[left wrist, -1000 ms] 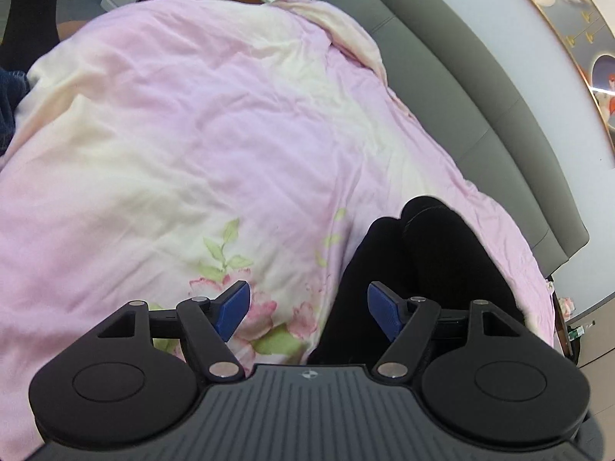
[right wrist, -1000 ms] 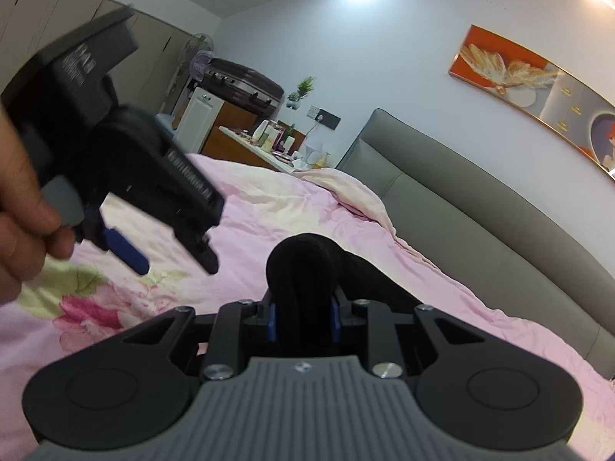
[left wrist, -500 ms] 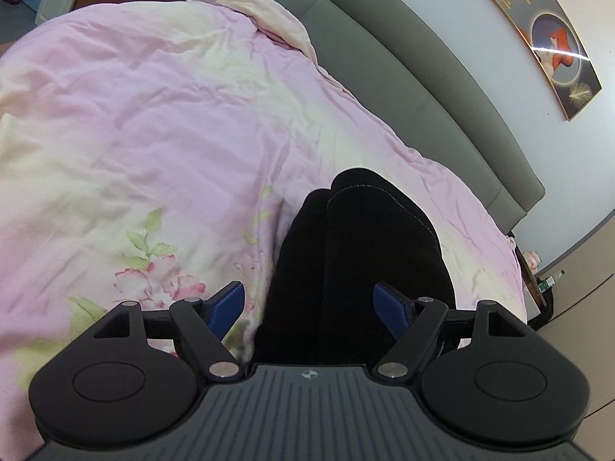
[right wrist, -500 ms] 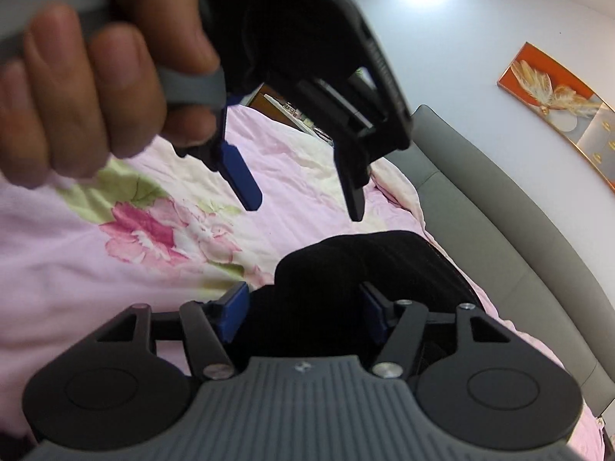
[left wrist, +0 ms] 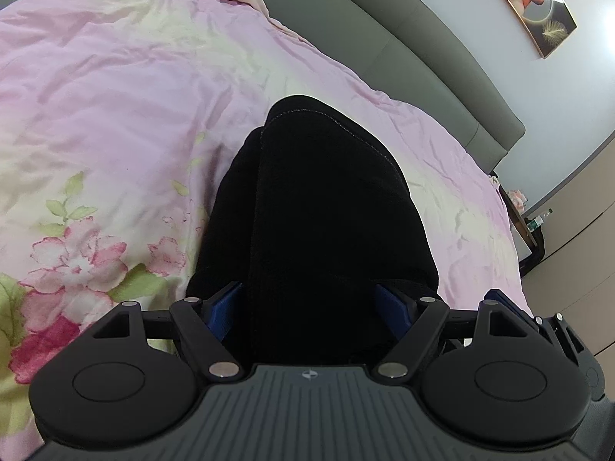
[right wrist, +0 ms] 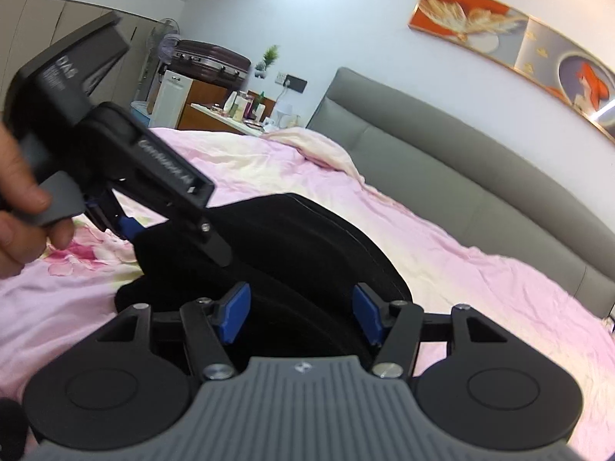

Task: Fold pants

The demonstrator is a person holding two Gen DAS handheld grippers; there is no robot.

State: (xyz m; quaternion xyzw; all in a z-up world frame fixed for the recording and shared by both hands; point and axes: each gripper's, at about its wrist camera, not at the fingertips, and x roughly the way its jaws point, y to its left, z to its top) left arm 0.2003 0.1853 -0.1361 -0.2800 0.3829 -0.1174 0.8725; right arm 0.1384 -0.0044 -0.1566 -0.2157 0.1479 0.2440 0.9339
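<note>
The black pants (left wrist: pixel 323 207) lie folded in a compact stack on the pink floral duvet (left wrist: pixel 115 107). In the left wrist view my left gripper (left wrist: pixel 311 307) is open, its blue pads on either side of the near end of the stack. In the right wrist view my right gripper (right wrist: pixel 300 315) is open with the pants (right wrist: pixel 292 246) between its pads. The left gripper's body (right wrist: pixel 115 161), held by a hand, shows there at the left, its fingers down at the stack's left edge.
A grey padded headboard (right wrist: pixel 442 146) runs along the far side of the bed. A dresser with bottles (right wrist: pixel 230 111), a suitcase and a fan stand beyond the bed's far end. A nightstand (left wrist: pixel 526 223) sits at the right corner.
My right gripper has opened and let go of the pants. My left gripper has moved right and down over the stack, so its open pads now straddle the near end.
</note>
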